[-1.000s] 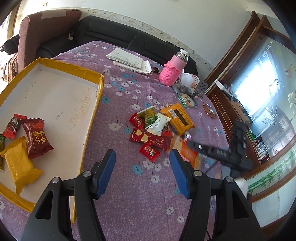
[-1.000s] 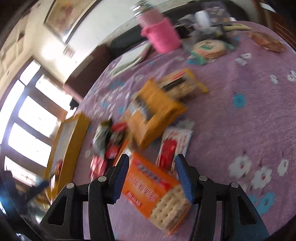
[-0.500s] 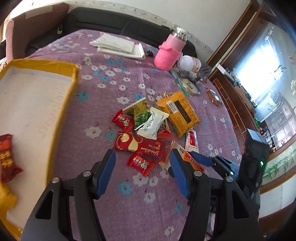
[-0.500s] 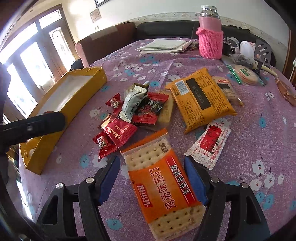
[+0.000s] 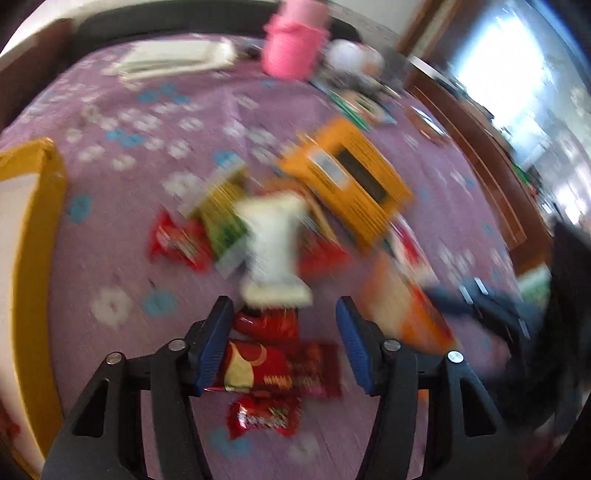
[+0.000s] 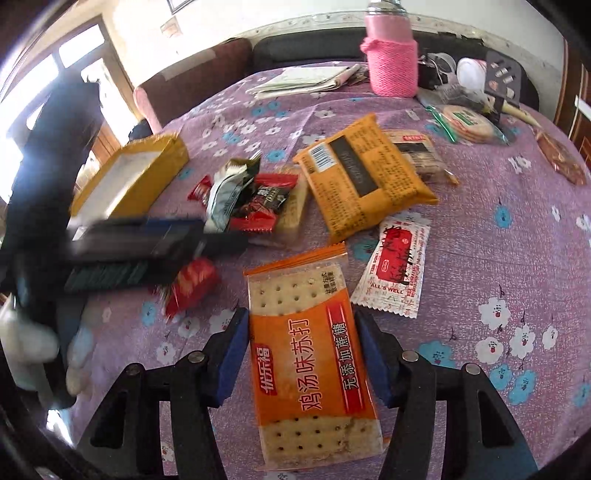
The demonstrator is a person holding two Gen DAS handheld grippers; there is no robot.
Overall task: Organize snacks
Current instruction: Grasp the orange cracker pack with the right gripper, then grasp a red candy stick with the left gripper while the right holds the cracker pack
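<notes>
The right gripper (image 6: pixel 299 354) is straddling the orange cracker packet (image 6: pixel 314 373), fingers apart; the left gripper (image 5: pixel 282 347), also spread, is bracketing the red snack bar (image 5: pixel 280 369)

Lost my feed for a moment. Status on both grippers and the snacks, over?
Left hand-held gripper open over long red wrapped snack. Right hand-held gripper open, straddling orange cracker packet, not clamped. Nothing blocking.

Purple floral tablecloth (image 6: pixel 517 229); black sofa (image 6: pixel 295 51) against cream wall (image 6: pixel 258 18); bright windows (image 6: pixel 22 92) left.
</notes>
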